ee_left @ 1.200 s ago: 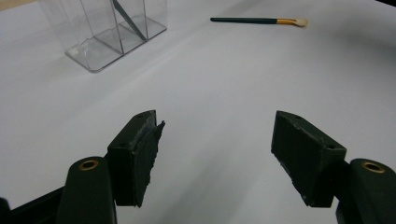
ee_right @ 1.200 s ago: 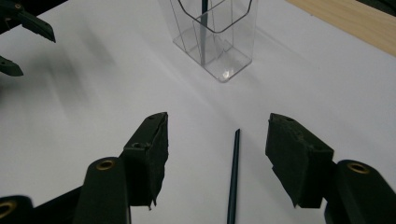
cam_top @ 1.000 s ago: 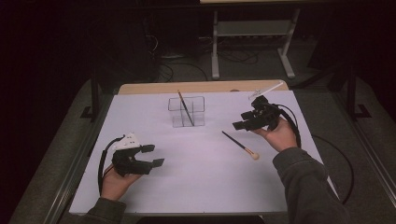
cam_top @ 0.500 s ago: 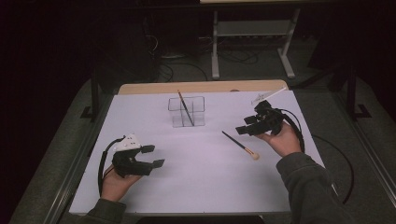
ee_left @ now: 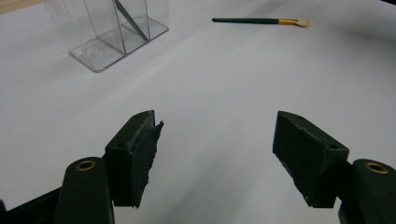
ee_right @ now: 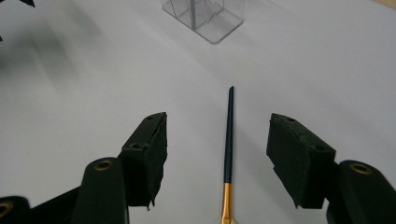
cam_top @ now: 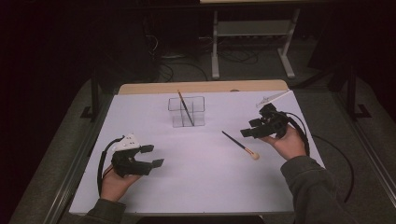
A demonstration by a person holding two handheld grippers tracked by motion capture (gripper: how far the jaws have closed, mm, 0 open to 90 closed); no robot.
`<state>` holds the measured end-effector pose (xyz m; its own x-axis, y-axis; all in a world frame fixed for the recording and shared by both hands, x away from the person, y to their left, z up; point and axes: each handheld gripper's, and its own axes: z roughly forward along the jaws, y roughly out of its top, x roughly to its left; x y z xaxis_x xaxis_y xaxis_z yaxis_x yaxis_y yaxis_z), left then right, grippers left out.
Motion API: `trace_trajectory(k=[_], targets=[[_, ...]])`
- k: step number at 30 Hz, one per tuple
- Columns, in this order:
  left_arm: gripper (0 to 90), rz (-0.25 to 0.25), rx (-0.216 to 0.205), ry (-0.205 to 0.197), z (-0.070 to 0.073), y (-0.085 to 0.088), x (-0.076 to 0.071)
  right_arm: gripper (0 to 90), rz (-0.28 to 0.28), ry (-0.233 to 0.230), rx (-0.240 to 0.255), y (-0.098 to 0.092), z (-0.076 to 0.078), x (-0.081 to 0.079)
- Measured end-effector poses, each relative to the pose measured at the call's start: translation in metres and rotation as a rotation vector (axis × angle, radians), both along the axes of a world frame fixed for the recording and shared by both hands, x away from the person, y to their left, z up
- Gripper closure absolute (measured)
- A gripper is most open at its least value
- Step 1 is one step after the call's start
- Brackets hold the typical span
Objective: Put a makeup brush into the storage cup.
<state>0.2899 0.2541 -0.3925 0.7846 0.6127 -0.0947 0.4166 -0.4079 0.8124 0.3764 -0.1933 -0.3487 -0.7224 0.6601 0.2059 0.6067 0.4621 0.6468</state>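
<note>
A dark-handled brush [cam_top: 239, 143] with a gold ferrule and pale head lies flat on the white table, right of centre. My right gripper [cam_top: 248, 132] hovers just beyond it, open. In the right gripper view the brush handle [ee_right: 229, 140] runs up between the jaws of the right gripper [ee_right: 218, 122], and neither pad touches it. A clear divided box [cam_top: 187, 112] stands at the back centre with another brush [cam_top: 185, 106] leaning inside. My left gripper [cam_top: 153, 156] rests open at the front left with nothing between its pads. The left gripper [ee_left: 217, 121] looks toward the box [ee_left: 112, 32] and the lying brush [ee_left: 257, 20].
A white slim tool [cam_top: 273, 98] lies at the table's far right corner. The white table sheet [cam_top: 201, 186] ends in a wooden strip [cam_top: 205, 87] at the back. Black cables trail from both grippers, and a metal stand [cam_top: 252, 32] rises behind the table.
My right gripper has drifted slightly toward the near side, closer over the lying brush. The left gripper, the box and both brushes have stayed put.
</note>
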Motion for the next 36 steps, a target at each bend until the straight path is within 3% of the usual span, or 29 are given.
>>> trace_trajectory(k=[20, 36], targets=[[29.9, 0.001, -0.002, -0.001, 0.0, 0.001, 0.0, 35.9, -0.011, 0.027, -0.002, 0.0, -0.007, -0.006], [29.9, 0.0, 0.001, 0.0, -0.001, 0.0, 0.001, 41.6, -0.007, 0.066, -0.06, -0.002, -0.03, -0.005]])
